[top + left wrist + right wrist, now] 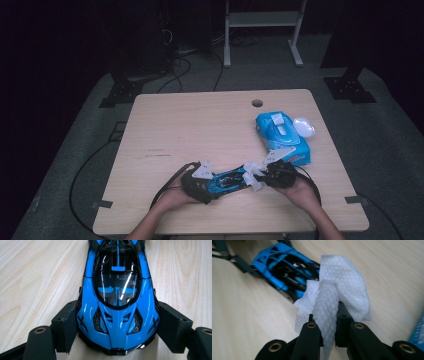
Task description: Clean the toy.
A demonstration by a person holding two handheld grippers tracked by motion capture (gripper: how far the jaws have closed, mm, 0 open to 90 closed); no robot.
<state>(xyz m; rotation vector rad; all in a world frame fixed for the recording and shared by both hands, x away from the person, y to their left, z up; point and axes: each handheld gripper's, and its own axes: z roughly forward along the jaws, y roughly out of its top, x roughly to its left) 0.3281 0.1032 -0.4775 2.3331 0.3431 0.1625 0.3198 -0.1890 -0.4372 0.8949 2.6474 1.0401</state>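
A glossy blue and black toy car [227, 181] [117, 290] lies on the wooden table [200, 125] near its front edge. My left gripper [211, 188] [120, 326] is shut on the car's nose, one pad against each flank. My right gripper [260, 178] [328, 321] is shut on a crumpled white wipe [254, 175] [339, 287]. The wipe sits at the car's other end [284, 270]; I cannot tell whether it touches the car. In the right gripper view, the left gripper's arms [227, 255] show past the car at the top left.
A blue pack of wipes [282, 137] [418, 332] lies on the right side of the table, its white lid [303, 126] flipped open. A round hole [257, 103] sits near the table's far edge. Cables trail off the front left.
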